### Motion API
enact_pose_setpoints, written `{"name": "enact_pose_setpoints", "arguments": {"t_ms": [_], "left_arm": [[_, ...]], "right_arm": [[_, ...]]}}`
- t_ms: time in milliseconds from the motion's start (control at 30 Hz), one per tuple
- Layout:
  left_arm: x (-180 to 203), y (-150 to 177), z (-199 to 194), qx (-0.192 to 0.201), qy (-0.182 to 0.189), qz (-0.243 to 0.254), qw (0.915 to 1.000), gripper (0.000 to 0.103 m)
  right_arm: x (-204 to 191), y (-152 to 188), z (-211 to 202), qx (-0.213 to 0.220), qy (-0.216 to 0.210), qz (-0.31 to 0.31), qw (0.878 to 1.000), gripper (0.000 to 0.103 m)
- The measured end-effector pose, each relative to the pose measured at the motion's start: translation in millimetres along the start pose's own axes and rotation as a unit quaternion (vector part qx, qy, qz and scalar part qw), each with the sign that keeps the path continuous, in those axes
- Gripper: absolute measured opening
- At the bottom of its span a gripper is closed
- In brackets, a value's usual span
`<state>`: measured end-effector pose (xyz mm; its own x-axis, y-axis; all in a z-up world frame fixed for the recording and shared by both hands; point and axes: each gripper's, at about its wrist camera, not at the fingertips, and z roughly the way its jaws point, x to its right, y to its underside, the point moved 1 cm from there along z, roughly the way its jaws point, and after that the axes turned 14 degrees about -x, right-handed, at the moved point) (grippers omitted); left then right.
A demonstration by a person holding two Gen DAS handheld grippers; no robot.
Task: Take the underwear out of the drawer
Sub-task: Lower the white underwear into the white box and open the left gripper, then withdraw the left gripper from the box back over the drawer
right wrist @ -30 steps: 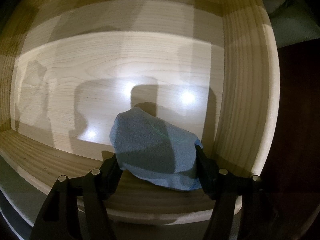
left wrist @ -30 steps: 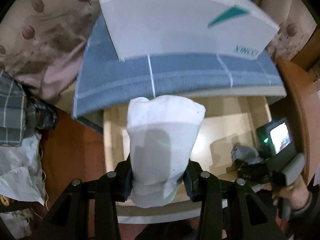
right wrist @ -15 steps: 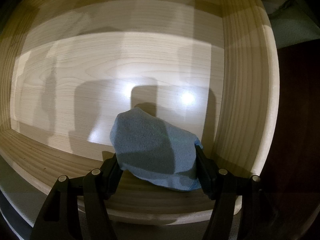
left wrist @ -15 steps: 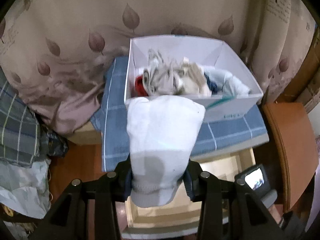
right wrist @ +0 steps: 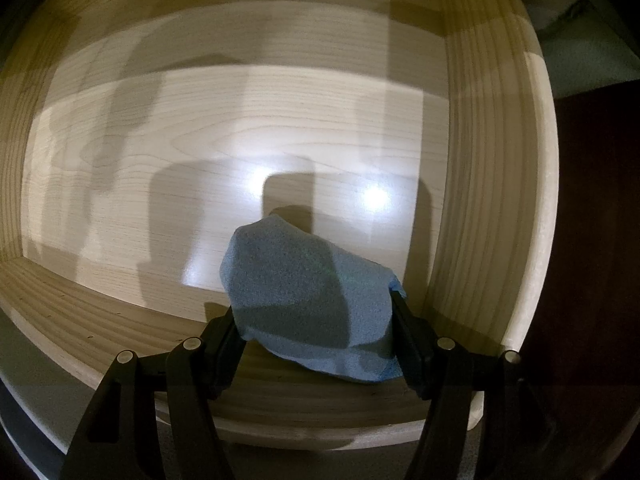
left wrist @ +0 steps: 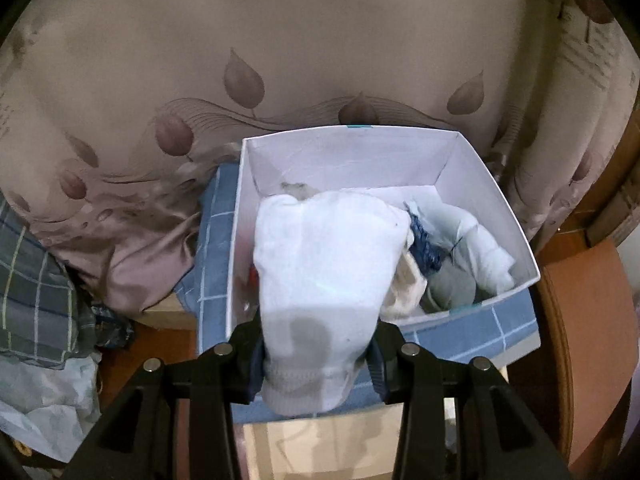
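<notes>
Clamped in the left gripper (left wrist: 316, 354), white underwear (left wrist: 324, 276) is held over the white box (left wrist: 492, 196). Blue underwear (right wrist: 316, 300) is gripped by the right gripper (right wrist: 318, 344) at 5 o'clock in the wooden drawer (right wrist: 496, 184).

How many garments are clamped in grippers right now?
2. White garment in the left gripper, above the white box. Blue garment in the right gripper, over the wooden drawer.

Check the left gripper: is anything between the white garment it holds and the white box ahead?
Nothing visible blocks it. The left gripper is shut on the white garment, which hangs in front of the white box. The box is open-topped, with clothes already piled inside, leaving room at the back.
</notes>
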<state>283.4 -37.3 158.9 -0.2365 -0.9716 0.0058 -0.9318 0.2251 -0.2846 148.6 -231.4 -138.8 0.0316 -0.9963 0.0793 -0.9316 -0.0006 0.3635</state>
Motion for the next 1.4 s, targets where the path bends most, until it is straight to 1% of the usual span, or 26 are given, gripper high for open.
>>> {"name": "enact_pose_setpoints", "arguments": {"t_ms": [167,267,400,467,567,867,967,1100,1400], "left_arm": [[7.5,-20.1,7.6,0.014,0.008,0.004,0.9999,0.041],[14.0,-28.3,16.6,0.007,0.007,0.009,0.9999,0.041],[26.1,-34.3,29.3,-0.002,0.011,0.028,0.9995,0.042],[28.7,-36.9,38.0,-0.011,0.006,0.025,0.9996,0.042],[29.1,-40.5,45.8,-0.019,0.013,0.019,0.9995,0.044],[26.3,-40.2,45.3,-0.025,0.019,0.014,0.9994,0.048],[27.7,-39.4,44.6,-0.033,0.022,0.019,0.9990,0.057],[31.0,-37.5,37.4,-0.027,0.021,0.020,0.9992,0.062],[29.6,-31.1,27.5,-0.031,0.024,0.019,0.9990,0.062]], "right_arm": [[-0.2,-0.1,-0.4,0.002,-0.001,-0.002,1.000,0.062],[-0.2,0.1,-0.3,0.002,-0.001,-0.002,1.000,0.062],[-0.2,0.1,-0.2,0.002,-0.001,-0.002,1.000,0.062],[-0.4,-0.2,-0.7,0.002,0.000,-0.002,1.000,0.062],[-0.3,-0.2,-0.7,0.002,0.000,-0.001,1.000,0.062],[-2.0,-0.8,-2.3,0.002,0.002,-0.001,1.000,0.062],[-1.9,-0.2,-2.2,0.003,0.002,-0.001,1.000,0.062],[-1.7,-0.2,-2.1,0.002,0.002,-0.001,1.000,0.062],[-1.6,-0.4,-2.7,0.002,0.002,-0.001,1.000,0.062]]}}
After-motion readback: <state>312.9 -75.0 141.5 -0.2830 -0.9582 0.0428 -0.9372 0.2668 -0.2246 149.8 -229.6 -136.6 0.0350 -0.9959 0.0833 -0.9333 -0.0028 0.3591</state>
